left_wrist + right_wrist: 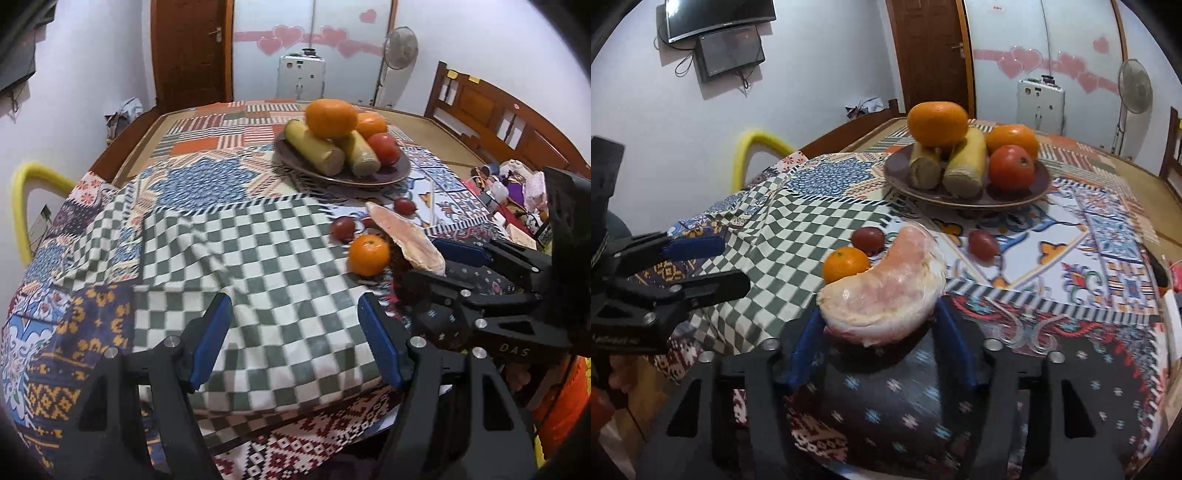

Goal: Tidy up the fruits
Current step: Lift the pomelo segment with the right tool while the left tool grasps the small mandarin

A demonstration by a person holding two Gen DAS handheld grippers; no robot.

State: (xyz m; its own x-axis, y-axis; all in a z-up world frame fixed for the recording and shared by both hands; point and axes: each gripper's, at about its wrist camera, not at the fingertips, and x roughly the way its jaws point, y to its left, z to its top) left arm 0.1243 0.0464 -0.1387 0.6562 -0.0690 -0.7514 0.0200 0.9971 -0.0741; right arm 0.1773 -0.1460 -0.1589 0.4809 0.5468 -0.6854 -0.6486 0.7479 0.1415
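Note:
A brown plate (400, 173) (901, 181) holds two oranges, two sugarcane pieces and a tomato. A pink pomelo wedge (886, 288) (406, 236) is gripped between my right gripper's (879, 325) blue pads, just above the cloth. A small orange (846, 264) (368, 254) and two dark red fruits (868, 240) (983, 243) lie on the cloth beyond the wedge. My left gripper (295, 332) is open and empty over the green checked cloth (251, 280), left of the small orange. The left gripper also shows in the right wrist view (701, 266).
The table is covered with patterned cloths. A yellow chair back (26, 206) stands at the left edge. Clutter (513, 184) lies at the right edge. A wooden door (192, 48), a fan (400, 48) and a white appliance (301, 74) stand behind.

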